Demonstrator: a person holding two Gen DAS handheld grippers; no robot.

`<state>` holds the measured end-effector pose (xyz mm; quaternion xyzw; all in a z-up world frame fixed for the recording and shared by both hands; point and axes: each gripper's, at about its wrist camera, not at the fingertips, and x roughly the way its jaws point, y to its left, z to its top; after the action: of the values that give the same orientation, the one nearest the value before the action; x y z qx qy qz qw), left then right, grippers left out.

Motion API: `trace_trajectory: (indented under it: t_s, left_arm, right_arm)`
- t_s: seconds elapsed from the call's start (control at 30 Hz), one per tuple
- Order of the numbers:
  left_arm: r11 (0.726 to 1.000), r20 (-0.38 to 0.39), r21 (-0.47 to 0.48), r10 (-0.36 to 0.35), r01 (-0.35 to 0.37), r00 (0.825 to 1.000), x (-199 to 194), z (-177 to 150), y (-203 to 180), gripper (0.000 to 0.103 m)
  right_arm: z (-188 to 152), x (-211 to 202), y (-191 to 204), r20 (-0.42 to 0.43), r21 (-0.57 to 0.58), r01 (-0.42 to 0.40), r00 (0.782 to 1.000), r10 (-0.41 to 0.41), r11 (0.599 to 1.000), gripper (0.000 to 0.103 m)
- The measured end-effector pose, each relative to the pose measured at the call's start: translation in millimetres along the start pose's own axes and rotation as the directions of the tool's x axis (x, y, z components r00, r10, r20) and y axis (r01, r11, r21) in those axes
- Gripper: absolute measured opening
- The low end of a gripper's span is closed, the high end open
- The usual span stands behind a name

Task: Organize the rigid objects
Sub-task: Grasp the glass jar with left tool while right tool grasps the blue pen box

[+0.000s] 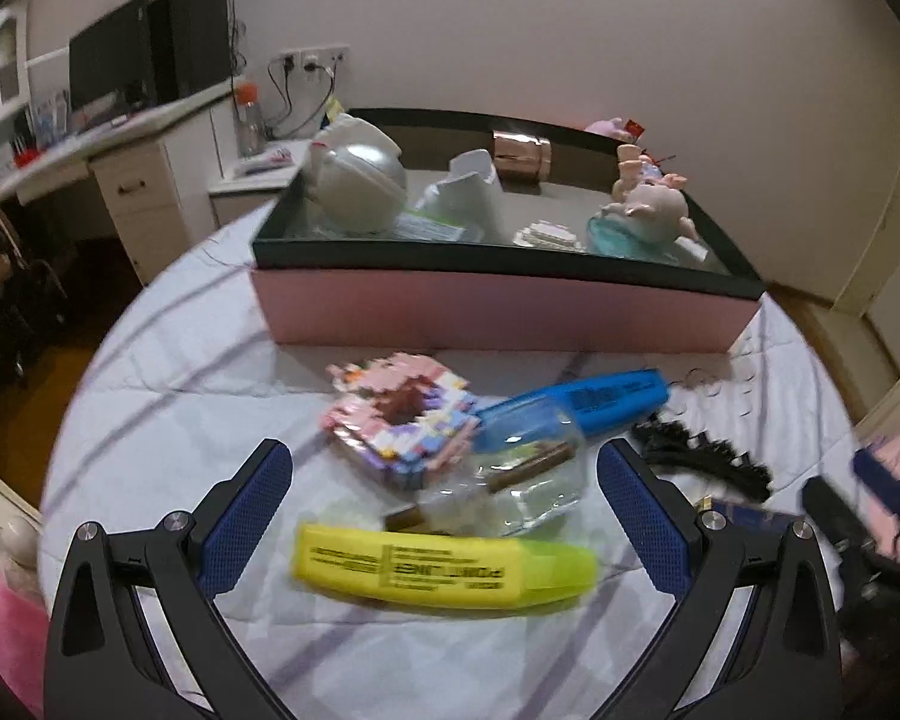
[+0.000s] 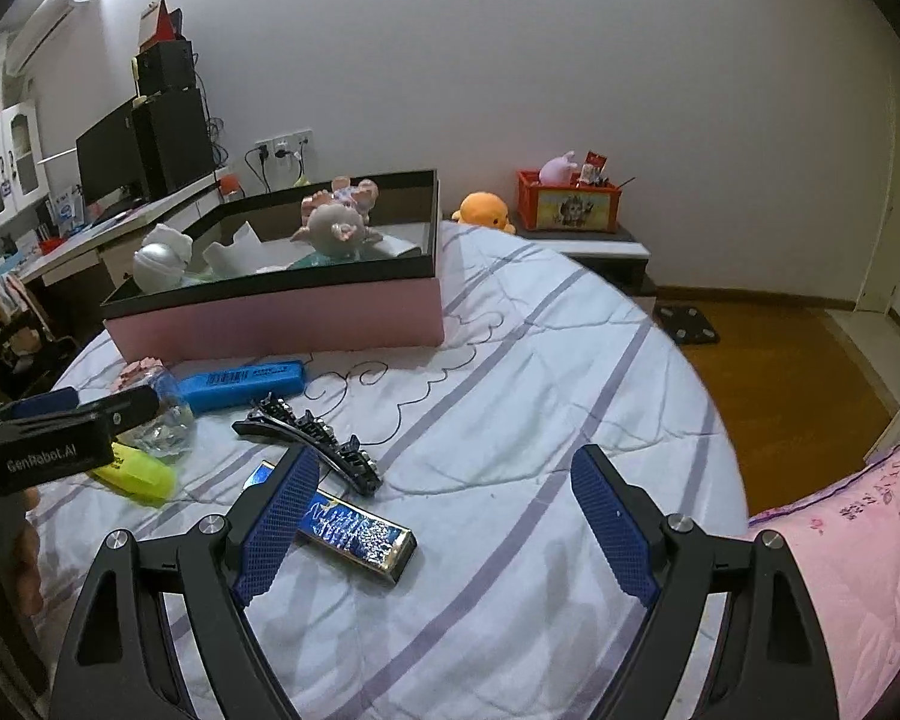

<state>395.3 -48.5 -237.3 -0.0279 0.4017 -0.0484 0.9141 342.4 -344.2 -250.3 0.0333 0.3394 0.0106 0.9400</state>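
My left gripper [image 1: 444, 468] is open above a clear glass bottle [image 1: 510, 480] on the bed, with a yellow highlighter [image 1: 444, 567] just in front and a pink block toy [image 1: 402, 414] and a blue highlighter [image 1: 582, 402] beyond. My right gripper [image 2: 444, 480] is open and empty, its left finger over a blue harmonica [image 2: 360, 534]. A black hair clip [image 2: 312, 438] lies ahead of it. The left gripper shows in the right wrist view [image 2: 60, 414]. The pink box [image 2: 282, 312] with a black rim holds a pig figure [image 2: 336, 228] and a silver ball [image 2: 156, 267].
The striped white bedsheet [image 2: 540, 390] stretches to the right. A pink pillow [image 2: 840, 528] lies at the right edge. A nightstand with an orange crate [image 2: 564, 204] stands behind the bed, and a desk [image 2: 90, 228] at the left.
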Motion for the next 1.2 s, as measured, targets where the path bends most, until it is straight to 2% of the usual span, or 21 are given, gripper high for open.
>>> trace_trajectory:
  t_s: [0.13, 0.17, 0.3, 0.33, 0.47, 0.6, 0.73, 0.8, 1.03, 1.13, 1.17, 1.2]
  left_arm:
    - [0.999, -0.016, 0.043, 0.013, -0.013, 1.000, 8.9, -2.3, -13.4, 0.101]
    - [0.999, -0.034, 0.047, 0.017, -0.016, 0.999, 13.6, -2.5, -14.4, 0.094]
    - [0.999, -0.053, 0.035, 0.036, -0.034, 0.998, 20.0, -1.8, -9.2, 0.075]
    - [0.999, -0.052, 0.040, 0.034, -0.032, 0.998, 19.8, -1.3, -8.6, 0.062]
    - [0.999, -0.027, 0.040, 0.003, -0.002, 1.000, 11.9, -1.6, -2.7, 0.062]
    - [0.997, 0.027, 0.061, 0.045, -0.047, 0.999, -6.0, -4.7, 3.9, 0.062]
    - [0.998, 0.054, 0.056, 0.037, -0.041, 0.998, -28.4, -7.7, 14.6, 0.062]
    - [0.997, 0.067, 0.066, 0.046, -0.051, 0.997, -38.5, -12.5, 18.2, 0.062]
    - [0.996, 0.060, 0.080, 0.034, -0.039, 0.998, -58.6, -27.9, 28.5, 0.062]
    - [0.996, 0.053, 0.088, 0.022, -0.027, 0.998, -63.3, -34.4, 28.5, 0.062]
    - [0.996, 0.052, 0.091, 0.018, -0.023, 0.998, -64.7, -36.2, 28.3, 0.062]
    - [0.996, 0.051, 0.092, 0.014, -0.018, 0.999, -66.0, -37.8, 28.3, 0.062]
  right_arm:
    - [2.0, 5.7, 0.1, -0.028, 0.003, -0.021, 0.999, 0.021, 1.000, 0.087]
    - [2.6, 5.7, 0.0, -0.028, 0.004, -0.021, 0.999, 0.021, 1.000, 0.087]
    - [4.7, 6.1, 0.6, -0.027, 0.002, -0.020, 0.999, 0.020, 1.000, 0.087]
    - [4.5, 6.3, 0.9, -0.028, 0.001, -0.019, 0.999, 0.019, 1.000, 0.087]
    - [2.8, 9.8, 2.7, -0.048, -0.009, -0.013, 0.999, 0.012, 1.000, 0.087]
    - [0.2, 11.7, 5.7, -0.068, -0.019, -0.006, 0.998, 0.004, 1.000, 0.087]
    - [-6.2, 16.5, 12.5, -0.110, -0.048, -0.011, 0.994, 0.006, 0.999, 0.087]
    - [-8.7, 20.0, 14.4, -0.128, -0.042, -0.043, 0.991, 0.038, 0.998, 0.087]
    - [-10.6, 24.1, 29.5, -0.166, -0.083, -0.110, 0.982, 0.095, 0.991, 0.087]
    - [-13.5, 30.9, 34.4, -0.194, -0.112, -0.101, 0.978, 0.078, 0.989, 0.087]
    - [-13.4, 28.9, 35.8, -0.188, -0.118, -0.099, 0.979, 0.076, 0.988, 0.081]
    - [-13.7, 26.9, 37.4, -0.182, -0.122, -0.105, 0.980, 0.082, 0.987, 0.066]
